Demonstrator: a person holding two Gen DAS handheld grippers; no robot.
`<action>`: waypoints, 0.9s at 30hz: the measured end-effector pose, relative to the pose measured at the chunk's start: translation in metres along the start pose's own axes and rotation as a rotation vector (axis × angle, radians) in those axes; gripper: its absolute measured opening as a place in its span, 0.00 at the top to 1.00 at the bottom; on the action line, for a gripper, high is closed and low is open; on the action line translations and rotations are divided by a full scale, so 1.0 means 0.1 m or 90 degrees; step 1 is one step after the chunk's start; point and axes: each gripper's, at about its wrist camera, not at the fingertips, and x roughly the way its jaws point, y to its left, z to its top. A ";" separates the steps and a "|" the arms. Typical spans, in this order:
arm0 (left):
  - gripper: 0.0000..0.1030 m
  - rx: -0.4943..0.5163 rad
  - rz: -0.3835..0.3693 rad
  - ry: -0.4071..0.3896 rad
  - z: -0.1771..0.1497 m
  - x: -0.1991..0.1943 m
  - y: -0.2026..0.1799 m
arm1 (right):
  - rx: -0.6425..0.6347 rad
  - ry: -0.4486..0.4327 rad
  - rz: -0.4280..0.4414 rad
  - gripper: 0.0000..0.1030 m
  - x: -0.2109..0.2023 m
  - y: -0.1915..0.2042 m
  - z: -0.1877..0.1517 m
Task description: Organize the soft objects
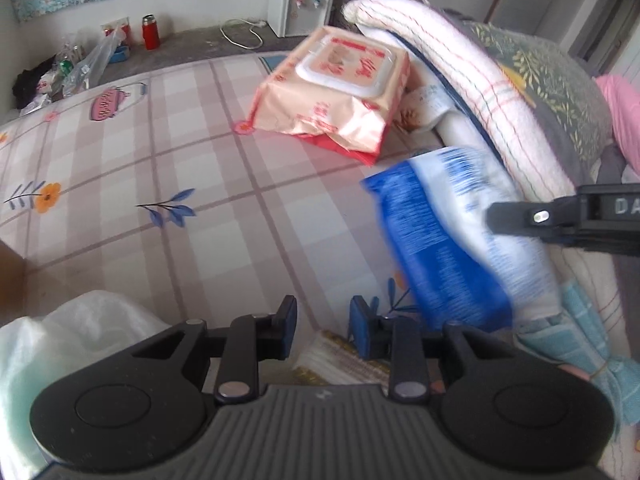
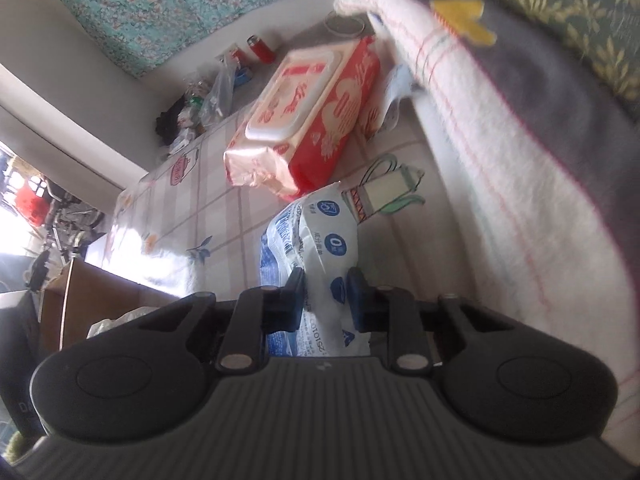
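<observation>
A blue and white soft pack [image 2: 316, 232] is pinched between the pads of my right gripper [image 2: 325, 292], which is shut on it. In the left wrist view the same pack [image 1: 440, 240] hangs blurred above the checked bed sheet [image 1: 160, 152], and the right gripper's finger [image 1: 516, 218] reaches in from the right edge. An orange and red wipes pack [image 1: 336, 92] [image 2: 304, 120] lies on the sheet further back. My left gripper [image 1: 322, 320] stands open low over the sheet, with nothing between its pads.
A folded white striped blanket [image 1: 460, 72] and a dark leaf-print pillow [image 1: 552, 80] are piled along the right. A teal cloth [image 1: 580, 340] lies at lower right, a white plastic bag [image 1: 60, 340] at lower left, and a pale folded cloth [image 1: 340, 360] under my left gripper. A cardboard box [image 2: 92, 300] stands beside the bed.
</observation>
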 end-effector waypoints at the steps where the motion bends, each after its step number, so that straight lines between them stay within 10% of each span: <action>1: 0.71 -0.005 0.001 -0.004 0.01 -0.03 0.04 | -0.011 -0.008 -0.011 0.80 -0.05 0.03 0.03; 12: 0.68 -0.070 0.011 -0.037 -0.03 -0.30 0.49 | -0.301 -0.041 -0.291 0.80 -0.06 0.64 0.11; 20: 0.68 -0.096 0.001 -0.056 -0.04 -0.45 0.63 | -0.435 -0.015 -0.353 0.78 0.30 1.03 -0.24; 27: 0.68 -0.106 -0.008 -0.065 -0.06 -0.50 0.66 | -0.377 0.009 -0.282 0.73 0.24 1.12 -0.20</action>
